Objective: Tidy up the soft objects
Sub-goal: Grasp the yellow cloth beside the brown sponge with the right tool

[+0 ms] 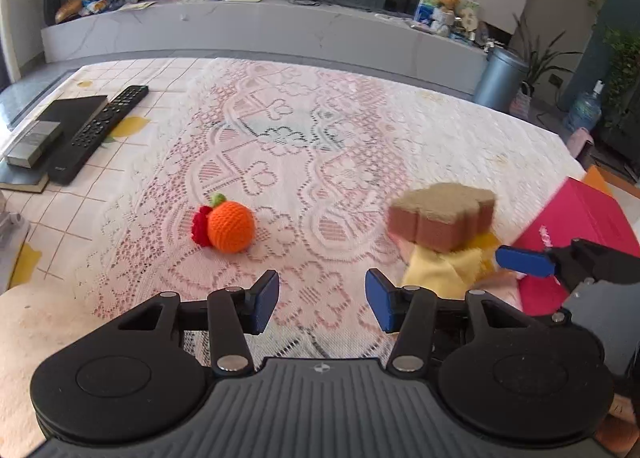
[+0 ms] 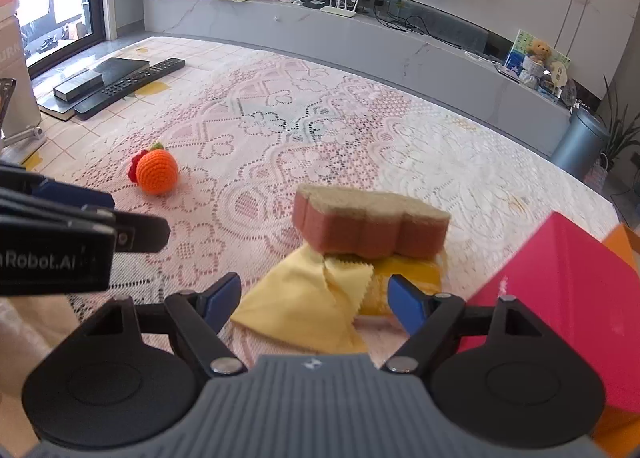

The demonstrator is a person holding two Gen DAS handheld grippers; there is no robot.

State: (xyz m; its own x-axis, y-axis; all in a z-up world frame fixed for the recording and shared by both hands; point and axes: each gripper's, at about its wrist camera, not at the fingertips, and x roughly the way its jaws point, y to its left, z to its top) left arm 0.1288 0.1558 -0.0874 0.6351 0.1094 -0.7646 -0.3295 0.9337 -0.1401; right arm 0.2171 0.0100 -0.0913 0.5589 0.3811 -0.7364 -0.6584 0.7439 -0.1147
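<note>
Lace cloth [image 1: 304, 145]: pale pink and white, spread over the table; landmark for all entries below.

Crochet orange [image 1: 231, 226]: orange ball with green top, a red knitted piece touching its left side. Lies on the cloth, left of centre, well apart from the sponge.

Sponge [image 1: 442, 215]: brown sides, tan scrubbing face, lobed outline. Sits on the cloth's right part, on top of the yellow cloth and a yellow block.

Yellow cloth [image 2: 304, 306]: folded, zigzag edge, partly under the sponge, spreading toward the right gripper.

Yellow block [image 2: 404, 282]: under the sponge, beside the yellow cloth; kind cannot be told.

Pink box [image 2: 560, 286]: at the cloth's right edge, just beside the sponge pile.

Remote [image 1: 102, 127]: black, off the cloth's far left, lying beside a dark book [image 1: 68, 113].

Left gripper [image 1: 322, 300]: above the cloth's near edge, jaws wide, nothing between them; the orange ahead, slightly left.

Right gripper [image 2: 316, 298]: jaws wide, empty, the yellow cloth lying between and below the blue pads, sponge just ahead.
</note>
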